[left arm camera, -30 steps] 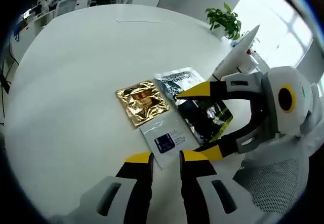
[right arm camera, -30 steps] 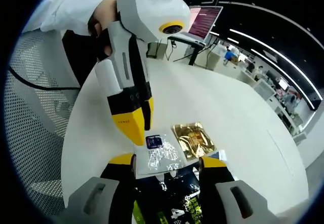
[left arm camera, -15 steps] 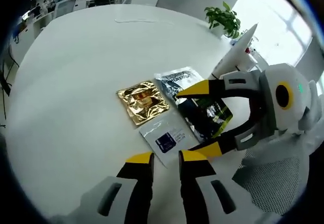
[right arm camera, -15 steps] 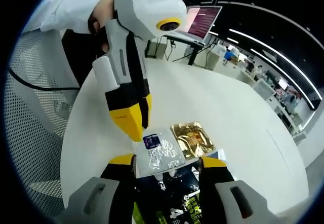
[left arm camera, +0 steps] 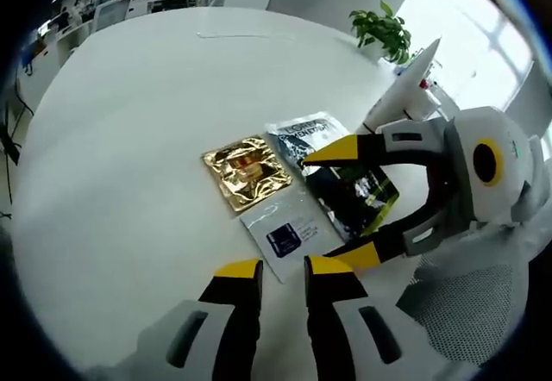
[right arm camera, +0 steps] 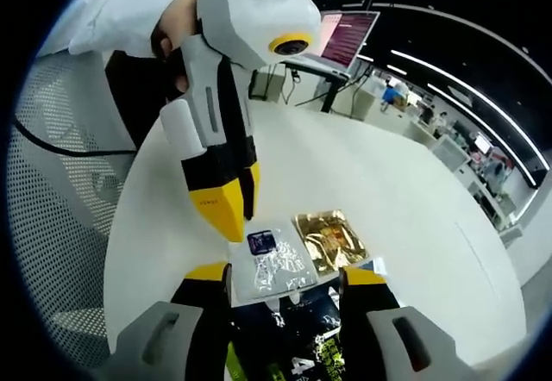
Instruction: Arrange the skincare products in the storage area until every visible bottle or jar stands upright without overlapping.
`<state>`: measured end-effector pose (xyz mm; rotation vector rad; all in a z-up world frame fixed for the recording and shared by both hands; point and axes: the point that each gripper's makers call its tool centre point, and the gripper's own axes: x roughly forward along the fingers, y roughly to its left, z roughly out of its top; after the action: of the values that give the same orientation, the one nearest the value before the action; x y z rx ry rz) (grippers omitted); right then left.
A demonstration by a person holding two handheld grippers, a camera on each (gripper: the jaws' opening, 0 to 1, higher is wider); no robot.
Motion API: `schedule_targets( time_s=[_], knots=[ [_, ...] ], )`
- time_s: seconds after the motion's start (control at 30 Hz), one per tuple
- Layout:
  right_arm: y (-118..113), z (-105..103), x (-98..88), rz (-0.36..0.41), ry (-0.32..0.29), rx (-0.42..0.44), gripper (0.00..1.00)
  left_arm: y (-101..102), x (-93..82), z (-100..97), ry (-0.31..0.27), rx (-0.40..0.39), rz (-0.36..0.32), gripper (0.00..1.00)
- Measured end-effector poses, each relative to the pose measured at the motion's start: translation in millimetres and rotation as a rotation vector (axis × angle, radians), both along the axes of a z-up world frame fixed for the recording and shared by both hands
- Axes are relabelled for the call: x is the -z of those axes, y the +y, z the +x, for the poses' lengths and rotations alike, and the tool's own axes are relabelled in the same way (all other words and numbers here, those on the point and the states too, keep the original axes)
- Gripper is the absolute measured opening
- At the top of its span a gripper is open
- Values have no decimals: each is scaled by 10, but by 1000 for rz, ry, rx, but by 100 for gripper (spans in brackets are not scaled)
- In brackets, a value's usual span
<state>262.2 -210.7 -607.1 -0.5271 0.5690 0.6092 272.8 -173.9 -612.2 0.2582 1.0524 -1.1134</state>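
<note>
3 flat packets are lying side by side on the round white table [left arm camera: 129, 140], all face up and none standing: a crinkled gold packet [left arm camera: 246, 171], a clear packet [left arm camera: 289, 233] with a dark blue square label, and a larger black packet [left arm camera: 341, 178] with white print at one end and a yellow-green edge at the other. The clear one is resting just beside the gold one and touching the black one; whether their edges are overlapping is hard to tell. What each packet is holding cannot be made out. In the left gripper view, the left gripper [left arm camera: 283, 267] is hovering near the clear packet with its yellow-tipped jaws close together, a narrow gap between them, pinching nothing. The right gripper [left arm camera: 345, 200] is reaching in from the right with its jaws spread wide around the black packet. In the right gripper view, the right gripper [right arm camera: 285, 277] is showing the same wide spread, framing the clear packet [right arm camera: 272, 265] and black packet [right arm camera: 285, 334], with the gold packet [right arm camera: 330, 239] beyond. A hand in a white sleeve [right arm camera: 112, 10] is holding the left gripper [right arm camera: 226, 217] above the table [right arm camera: 388, 174].
</note>
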Motion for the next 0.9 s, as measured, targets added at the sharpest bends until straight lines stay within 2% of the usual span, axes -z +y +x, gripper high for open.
schedule_targets(
  time_s=[0.17,0.63,0.77,0.9],
  knots=[
    [-1,6,2,-1,0,1,43,4,17,-44,2,15,19,16],
    [48,-28,-86,16,-3,-14,47,-4,-48,-37,-23,13,-5,18],
    [59,-31,-238,39,-25,-10,47,-4,-113,-38,-44,18,-10,18],
    [24,-60,-456,103,-50,29,48,-38,-249,-17,-78,8,-66,19]
  ],
)
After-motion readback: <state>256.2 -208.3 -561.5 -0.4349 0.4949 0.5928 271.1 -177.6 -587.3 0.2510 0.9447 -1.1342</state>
